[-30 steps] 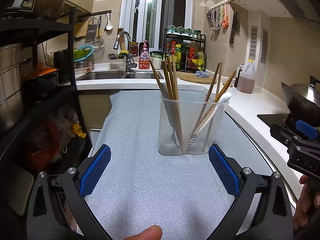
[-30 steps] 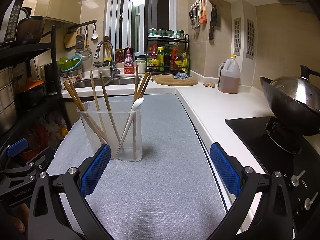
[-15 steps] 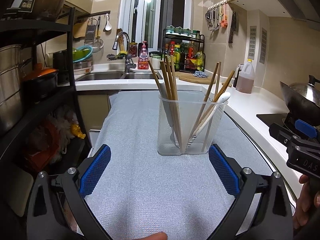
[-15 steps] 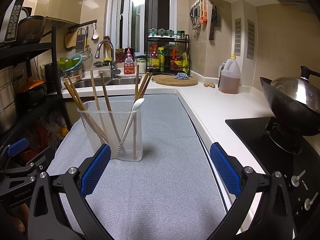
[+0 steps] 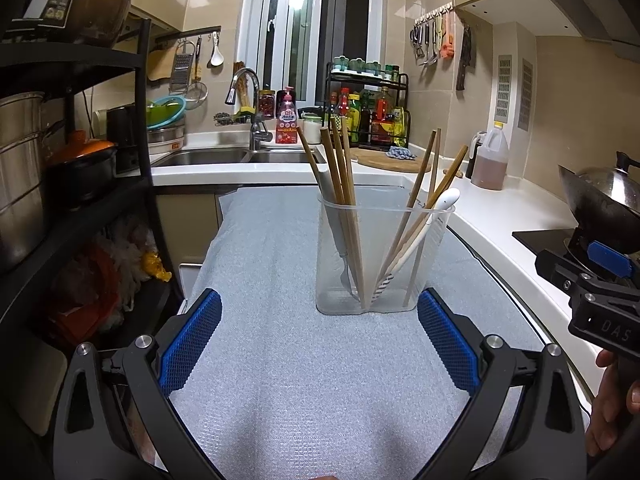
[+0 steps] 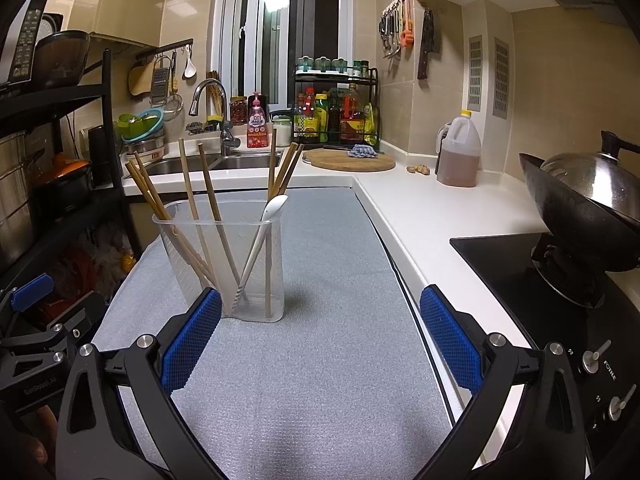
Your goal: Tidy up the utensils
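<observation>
Two hand-held grippers hover low over a kitchen worktop, the left gripper point(image 5: 319, 340) and the right gripper point(image 6: 320, 338) each with blue ribbed pads spread wide and nothing between them. Beneath them lies a grey, pebbled foam mat point(image 5: 304, 392), a surface likely to give grip rather than let things slide. Ahead, near the middle of the mat and well clear of its edges, stands a clear thin-walled plastic utensil holder point(image 5: 382, 258), upright and apparently split into two compartments. Slim wooden chopsticks point(image 5: 343, 168) lean in its left side; more chopsticks and a white plastic spoon with a striped bowl point(image 5: 416, 240) lean in the right. The sticks look light, stiff and smooth, so a pinch on the exposed upper shafts above the rim seems safest; the holder itself looks light and tippy, best steadied at its wall. Beyond the mat's far edge sit a steel sink with curved tap point(image 5: 248, 108), and to the right a lidded black wok point(image 6: 588, 196)
</observation>
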Tool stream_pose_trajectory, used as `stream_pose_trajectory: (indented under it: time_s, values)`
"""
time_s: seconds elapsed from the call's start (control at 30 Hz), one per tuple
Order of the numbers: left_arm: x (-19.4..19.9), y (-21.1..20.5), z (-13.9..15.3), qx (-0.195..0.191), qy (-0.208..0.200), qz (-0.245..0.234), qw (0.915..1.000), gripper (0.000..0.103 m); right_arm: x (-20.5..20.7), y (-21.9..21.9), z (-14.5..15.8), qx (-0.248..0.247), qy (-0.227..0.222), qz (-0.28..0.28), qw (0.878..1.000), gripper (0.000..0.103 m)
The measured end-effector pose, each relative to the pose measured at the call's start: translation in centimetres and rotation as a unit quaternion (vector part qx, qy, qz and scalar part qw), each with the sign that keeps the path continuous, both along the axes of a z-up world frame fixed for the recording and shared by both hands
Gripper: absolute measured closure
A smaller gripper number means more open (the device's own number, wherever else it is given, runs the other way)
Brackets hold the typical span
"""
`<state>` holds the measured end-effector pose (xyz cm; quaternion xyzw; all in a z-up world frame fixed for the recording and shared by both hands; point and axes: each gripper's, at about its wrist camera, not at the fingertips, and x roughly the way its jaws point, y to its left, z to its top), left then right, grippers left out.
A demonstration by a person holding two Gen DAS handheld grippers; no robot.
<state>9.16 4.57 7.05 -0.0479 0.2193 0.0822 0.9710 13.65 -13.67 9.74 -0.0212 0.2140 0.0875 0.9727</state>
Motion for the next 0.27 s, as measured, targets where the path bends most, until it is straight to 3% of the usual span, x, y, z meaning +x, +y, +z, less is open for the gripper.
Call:
stream_pose_trajectory:
  time_s: [0.27]
  values:
    - [0.13, 0.36, -0.04, -0.007, 0.004, 0.007, 0.9999, 0.008, 0.05, -0.14, 0.00, -0.002, 0.000, 0.000, 1.000, 0.005]
